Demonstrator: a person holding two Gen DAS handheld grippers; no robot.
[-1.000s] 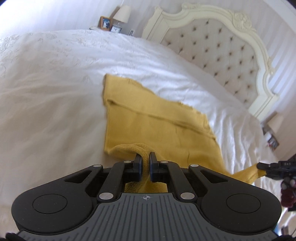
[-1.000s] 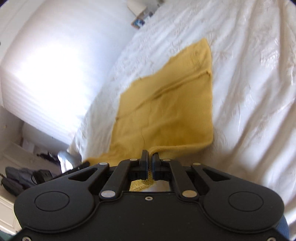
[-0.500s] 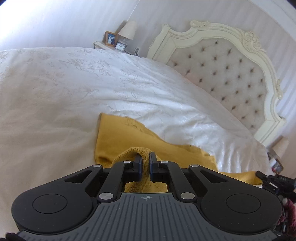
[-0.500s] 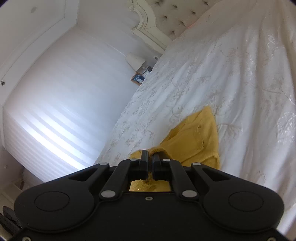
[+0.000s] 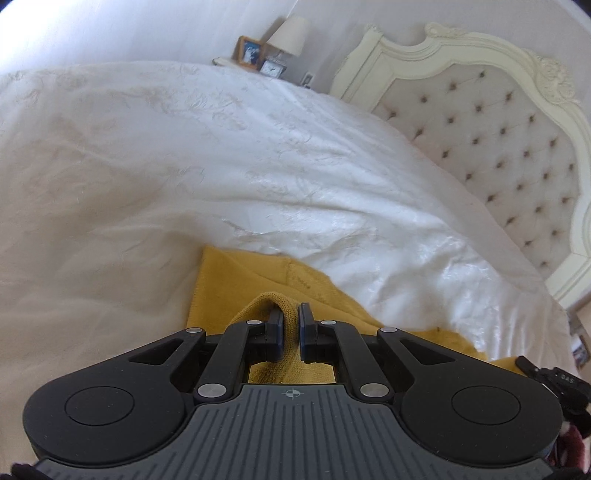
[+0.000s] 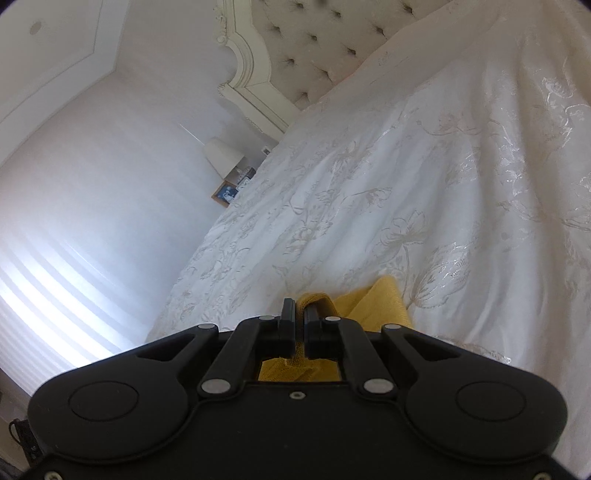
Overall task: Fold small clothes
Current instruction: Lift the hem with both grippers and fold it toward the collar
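Note:
A mustard-yellow knitted garment (image 5: pixel 236 288) lies on the white embroidered bedspread (image 5: pixel 184 166). My left gripper (image 5: pixel 291 314) is shut on one corner of it, a fold of the knit bunched between the pads. In the right wrist view my right gripper (image 6: pixel 300 310) is shut on another corner of the same yellow garment (image 6: pixel 384 306), which humps up beside the right finger. Most of the cloth is hidden under both gripper bodies. The right gripper's black tip (image 5: pixel 546 376) shows at the lower right edge of the left wrist view.
A cream tufted headboard (image 5: pixel 498 140) stands at the bed's far end. A bedside table with a lamp (image 5: pixel 288 33), a picture frame (image 5: pixel 249 50) and a small clock sits beyond the bed. A bright striped wall (image 6: pixel 74 240) runs along the bed's side.
Both grippers have carried their corners of the yellow garment forward over the rest of it. Much less yellow cloth shows ahead now, and the views have tilted up toward the headboard.

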